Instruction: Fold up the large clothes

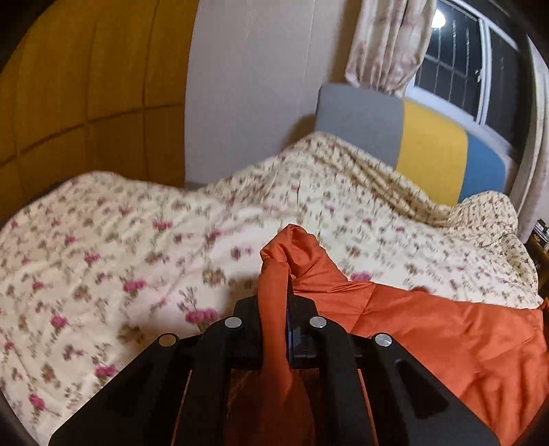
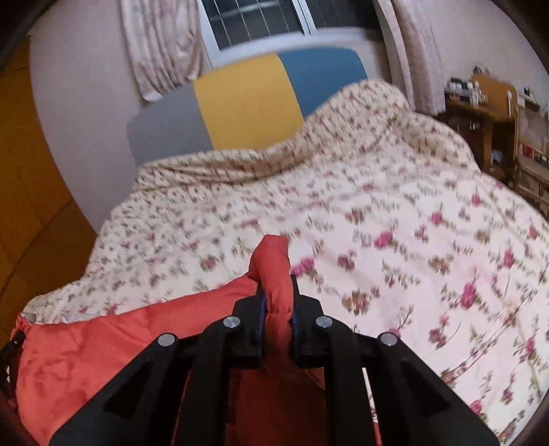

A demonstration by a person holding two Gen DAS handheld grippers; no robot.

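Left wrist view: the left gripper [image 1: 278, 308] is clamped on a bunched fold of the orange jacket [image 1: 429, 336]. The pinched fabric stands up past the fingertips in a twisted peak. The rest of the jacket spreads to the right and low in the frame, lying on the floral quilt [image 1: 120, 240] that covers the bed. Judgement: the grip sits at an edge or corner so the cloth can be lifted and carried over for a fold. The background is motion-blurred, so I cannot tell which part of the garment this is, possibly a shoulder or hem corner.

Right wrist view: the right gripper [image 2: 277, 308] is likewise closed tight on a padded roll of the jacket [image 2: 103, 343], with fabric bulging between the fingers. Here the jacket spreads to the left, so the two grips seem to hold opposite ends of one edge, keeping it taut.

Differences: only the right view shows the wooden desk [image 2: 487, 113] with clutter and a dark trim piece [image 2: 13, 343] at the jacket's far left edge. The left view alone shows the yellow wardrobe panels [image 1: 75, 85]. Both show the striped headboard [image 2: 240, 99] and the window [image 2: 254, 20].
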